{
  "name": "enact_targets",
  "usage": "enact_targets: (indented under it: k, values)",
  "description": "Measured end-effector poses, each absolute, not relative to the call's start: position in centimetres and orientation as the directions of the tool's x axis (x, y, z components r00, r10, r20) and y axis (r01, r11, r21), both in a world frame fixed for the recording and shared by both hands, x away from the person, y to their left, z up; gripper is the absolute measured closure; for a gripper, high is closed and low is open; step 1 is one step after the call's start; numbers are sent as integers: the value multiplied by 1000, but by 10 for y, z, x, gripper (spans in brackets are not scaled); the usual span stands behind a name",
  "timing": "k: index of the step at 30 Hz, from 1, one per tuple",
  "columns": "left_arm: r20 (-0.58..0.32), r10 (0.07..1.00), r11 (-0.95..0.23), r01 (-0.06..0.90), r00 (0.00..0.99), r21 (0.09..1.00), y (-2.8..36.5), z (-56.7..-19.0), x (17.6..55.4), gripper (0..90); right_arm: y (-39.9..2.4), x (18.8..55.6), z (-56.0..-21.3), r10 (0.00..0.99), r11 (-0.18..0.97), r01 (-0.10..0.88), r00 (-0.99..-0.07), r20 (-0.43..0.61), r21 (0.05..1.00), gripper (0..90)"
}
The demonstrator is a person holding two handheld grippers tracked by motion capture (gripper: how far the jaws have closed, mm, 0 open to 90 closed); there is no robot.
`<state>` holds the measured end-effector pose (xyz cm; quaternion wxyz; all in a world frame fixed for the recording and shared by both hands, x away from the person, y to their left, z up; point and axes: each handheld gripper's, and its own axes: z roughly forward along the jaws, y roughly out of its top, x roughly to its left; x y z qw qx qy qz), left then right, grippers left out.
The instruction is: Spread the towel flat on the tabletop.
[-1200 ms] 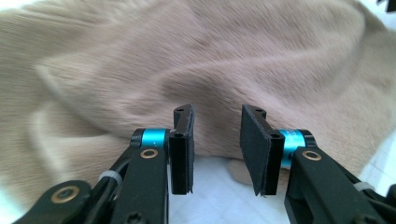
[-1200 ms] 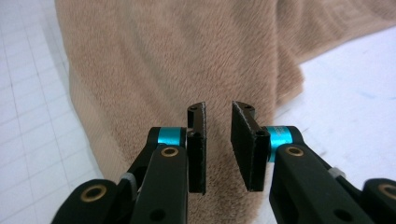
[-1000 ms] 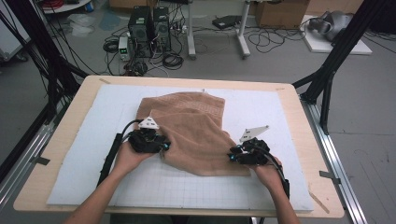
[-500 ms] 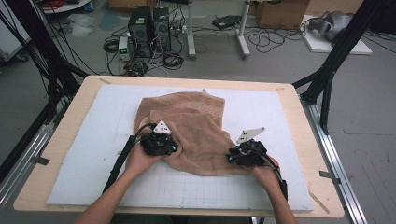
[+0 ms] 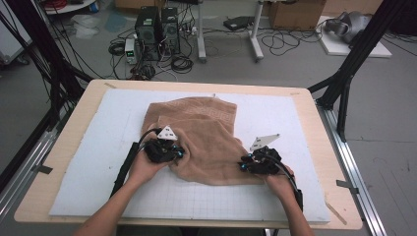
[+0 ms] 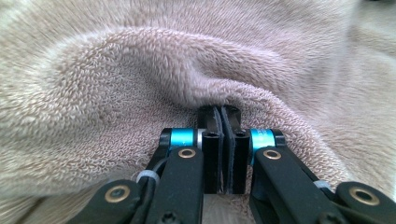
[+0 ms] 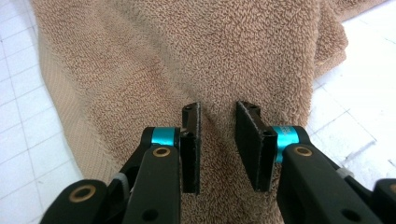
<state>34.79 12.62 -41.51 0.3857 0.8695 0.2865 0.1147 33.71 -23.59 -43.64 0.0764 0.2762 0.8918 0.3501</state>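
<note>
Towel [image 5: 201,137], centre of the high view: tan terry cloth, looped pile, matt and rough; a flatter woven band along its left edge in the right gripper view. Left gripper [image 6: 223,116]: black matt plastic jaws with dull rubbery pads, glossy blue anodised metal collars, brass-coloured rivets. Right gripper [image 7: 218,120]: same finish. Mat [image 5: 98,142]: white, matt, smooth, printed with a faint grid. Table [image 5: 314,118]: pale wood edge, smooth, low sheen. Frame posts [image 5: 344,83], right of the frame: black matt metal.
</note>
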Motion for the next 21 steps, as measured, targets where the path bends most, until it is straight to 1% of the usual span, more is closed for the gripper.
enact_targets:
  k: [10, 12, 13, 14, 16, 18, 21]
  values:
    - [33, 583, -518, 340, 812, 785, 157, -382, 314, 874, -233, 333, -434, 532, 619, 426, -845, 46, 659, 719]
    - [37, 587, -515, 337, 809, 788, 163, -381, 309, 874, -233, 333, -434, 527, 624, 423, -849, 46, 658, 756]
    - [31, 586, -512, 340, 810, 789, 165, -381, 306, 874, -232, 332, -434, 522, 628, 421, -851, 46, 655, 805]
    - [28, 585, -509, 341, 811, 790, 167, -380, 304, 874, -232, 332, -434, 508, 631, 420, -859, 62, 653, 829]
    - [35, 582, -511, 332, 812, 793, 170, -378, 300, 874, -229, 330, -433, 490, 648, 400, -870, 46, 648, 871]
    - [40, 580, -509, 325, 813, 797, 171, -375, 296, 874, -226, 328, -432, 471, 653, 391, -880, 57, 649, 890]
    - [41, 574, -504, 313, 818, 805, 174, -369, 290, 874, -224, 324, -429, 449, 654, 375, -891, 61, 657, 892]
